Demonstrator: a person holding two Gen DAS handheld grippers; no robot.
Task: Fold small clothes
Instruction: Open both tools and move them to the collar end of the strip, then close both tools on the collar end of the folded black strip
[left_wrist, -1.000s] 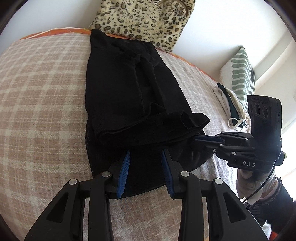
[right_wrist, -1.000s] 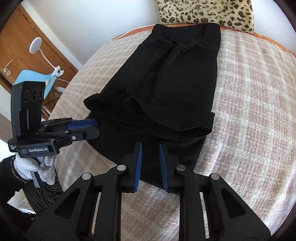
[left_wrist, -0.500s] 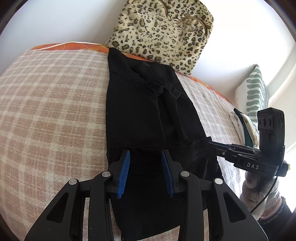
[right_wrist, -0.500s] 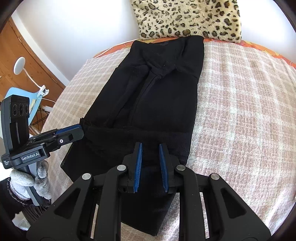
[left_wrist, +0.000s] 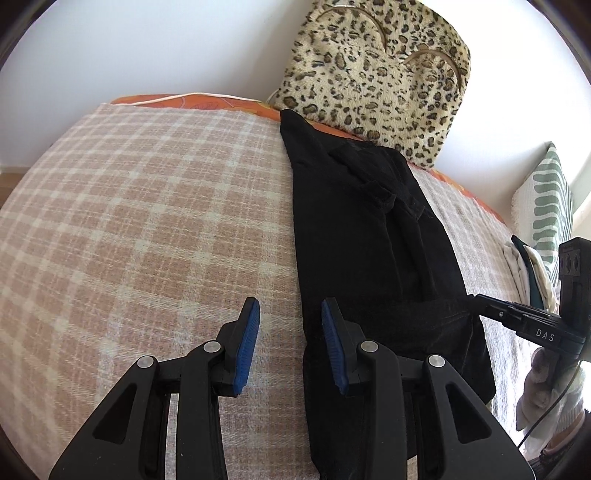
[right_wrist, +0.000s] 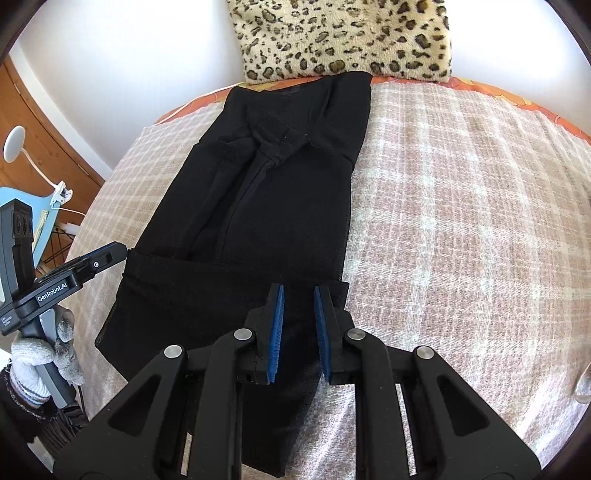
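A: Item one, the task piece?
B: Black garment (left_wrist: 373, 266), small trousers or shorts by the look of it. It lies lengthwise on the bed, over a pink-and-cream checked blanket (left_wrist: 147, 221). Its far end touches the leopard-print cushion (left_wrist: 373, 74) at the wall; its near end runs down beneath both tools.

A: Left hand-held gripper (left_wrist: 290, 343)?
B: Jaws parted, blue pads apart. It hangs over the garment's left edge, one pad above the blanket, the other above black cloth. Nothing is pinched between them. Seen from the right wrist (right_wrist: 110, 258), its tips sit at the garment's left edge, held by a hand in a grey knit glove (right_wrist: 44, 350).

A: Right hand-held gripper (right_wrist: 298, 325)?
B: Jaws narrow and closing, above the near right corner of the garment (right_wrist: 258, 192). Black cloth shows in the gap, but the pads are not pressing on it.

A: Other entries?
B: Green-and-white patterned pillow (left_wrist: 546, 210), far right. Folded pale cloths (left_wrist: 528, 269) beside it. Orange sheet edge (left_wrist: 207, 103) under the blanket.
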